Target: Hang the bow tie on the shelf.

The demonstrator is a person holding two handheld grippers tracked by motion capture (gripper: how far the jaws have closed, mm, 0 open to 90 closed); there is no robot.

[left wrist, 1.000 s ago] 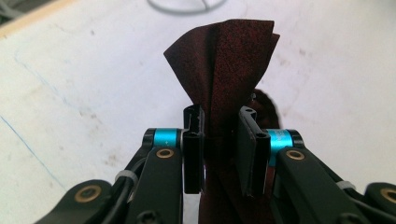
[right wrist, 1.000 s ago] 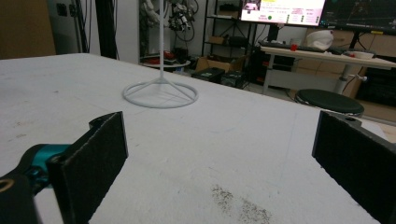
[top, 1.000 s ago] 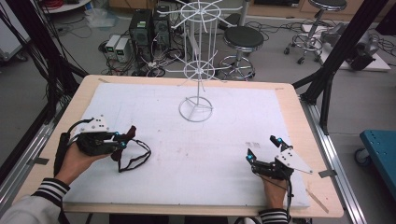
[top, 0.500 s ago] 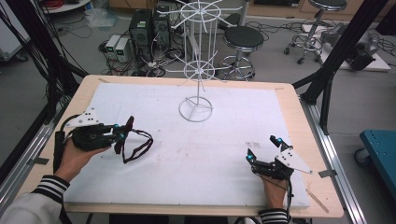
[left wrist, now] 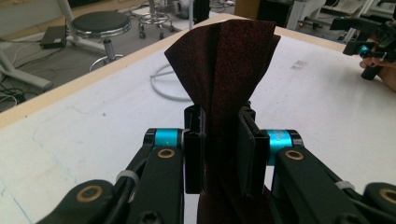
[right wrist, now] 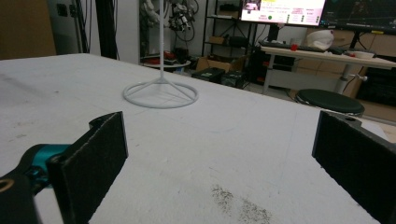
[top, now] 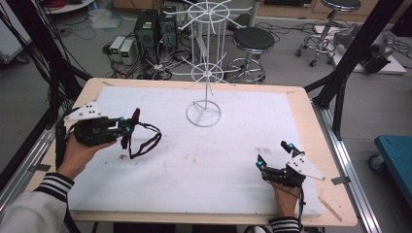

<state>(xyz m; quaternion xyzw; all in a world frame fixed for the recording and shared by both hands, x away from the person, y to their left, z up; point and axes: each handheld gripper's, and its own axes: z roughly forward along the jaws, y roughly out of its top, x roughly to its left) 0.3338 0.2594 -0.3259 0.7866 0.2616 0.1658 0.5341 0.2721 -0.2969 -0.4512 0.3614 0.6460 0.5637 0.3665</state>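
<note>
high view: left gripper (top: 127, 127) fingers clenched on a dark strap (top: 145, 141), lifted; right gripper (top: 273, 155) released, resting. likely next: hang it on the white rack (top: 206, 77).

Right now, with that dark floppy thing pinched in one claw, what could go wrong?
The left claw pinches the dark red fabric piece by a narrow bunched fold, so it might slip out. Its thin black looped strap dangles loose above the white foam mat and could snag on the white wire rack stand, perhaps tipping it. The right claw sits open, far across the mat, too distant to catch a drop.
</note>
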